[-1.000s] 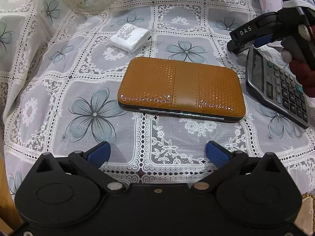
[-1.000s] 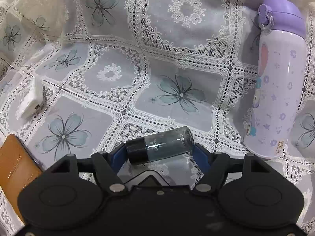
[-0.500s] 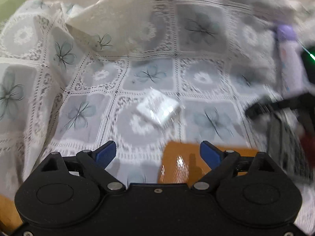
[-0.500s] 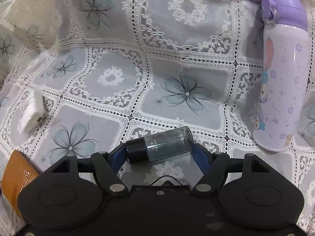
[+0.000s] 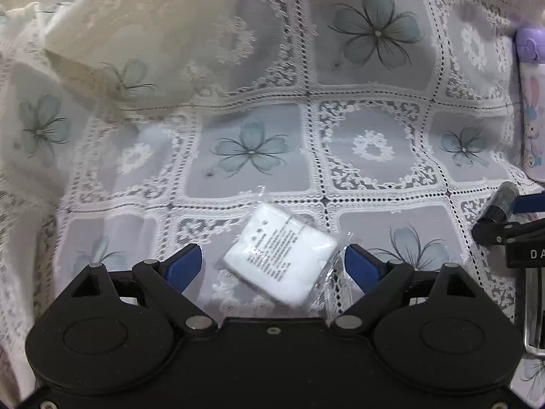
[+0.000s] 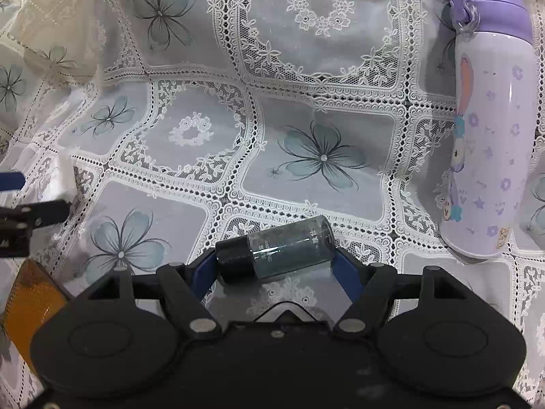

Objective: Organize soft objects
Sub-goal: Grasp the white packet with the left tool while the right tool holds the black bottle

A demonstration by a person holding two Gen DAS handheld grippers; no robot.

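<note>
Because the soft white packet in clear wrap (image 5: 281,261) lies between them on the lace-covered tabletop (image 5: 371,78), the left tongs (image 5: 272,266) gape wide (ready, I judge, to close); the right tongs (image 6: 276,267) clamp a small dark glass bottle (image 6: 276,250).

White lace tablecloth (image 6: 190,184): openwork cloth, matt. White folded cloth pack (image 5: 281,259): clear glossy plastic wrap. Small dark translucent bottle (image 6: 276,254): smooth, black matt cap. Lilac printed flask (image 6: 487,129): glossy. Tan wallet (image 6: 30,306): shiny, textured. Left tool (image 5: 269,267): matt black plastic.
</note>
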